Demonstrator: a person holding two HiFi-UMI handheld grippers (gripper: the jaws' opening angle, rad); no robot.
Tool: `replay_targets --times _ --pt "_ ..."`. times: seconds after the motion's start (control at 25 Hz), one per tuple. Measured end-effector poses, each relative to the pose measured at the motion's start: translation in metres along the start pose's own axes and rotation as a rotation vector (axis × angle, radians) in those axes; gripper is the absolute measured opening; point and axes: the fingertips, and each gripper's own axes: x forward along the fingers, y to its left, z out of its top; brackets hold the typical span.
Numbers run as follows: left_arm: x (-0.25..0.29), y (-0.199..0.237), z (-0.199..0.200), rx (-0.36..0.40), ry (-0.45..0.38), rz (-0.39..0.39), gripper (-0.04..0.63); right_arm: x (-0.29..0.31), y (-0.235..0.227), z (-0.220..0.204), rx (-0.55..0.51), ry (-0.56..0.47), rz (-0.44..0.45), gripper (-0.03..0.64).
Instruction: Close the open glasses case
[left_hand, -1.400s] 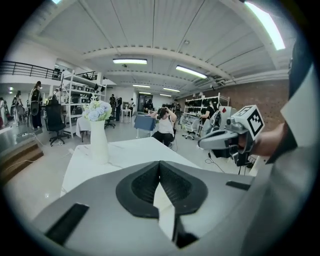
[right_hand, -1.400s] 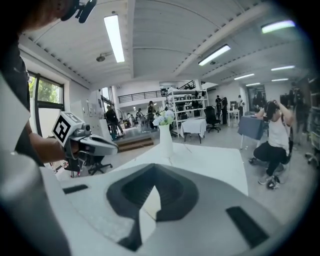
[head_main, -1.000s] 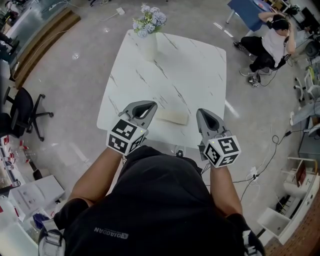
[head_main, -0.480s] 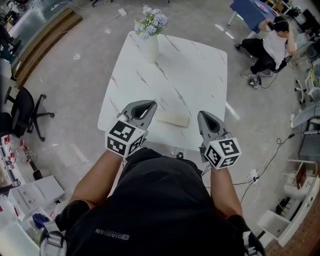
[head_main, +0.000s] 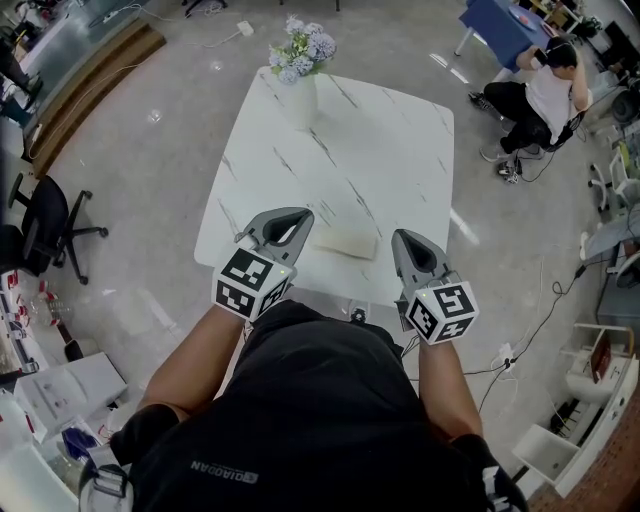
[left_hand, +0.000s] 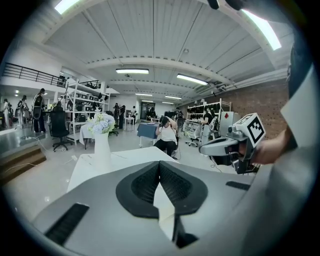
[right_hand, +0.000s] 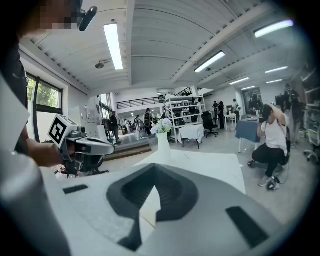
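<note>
- Glasses case (head_main: 345, 239): small, oblong, cream, a shade yellower than the white marbled table (head_main: 380, 130) under it.
- Lies flat on the tabletop, with its long side roughly along the table's near edge and slightly skewed.
- Position: close to that near edge, about midway along it.
- Sits between the tips of the left gripper (head_main: 298, 214) and the right gripper (head_main: 402, 238), closer to the left one. It does not appear to touch either.
- Lid state: too small in the head view to tell open from shut.
</note>
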Motion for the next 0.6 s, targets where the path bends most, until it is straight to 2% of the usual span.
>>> replay_targets --times 0.6 --pt "0.0010 0.0000 -0.0033 0.011 0.006 0.003 0.003 0.0016 0.0008 -0.0016 -0.002 0.009 0.002 0.002"
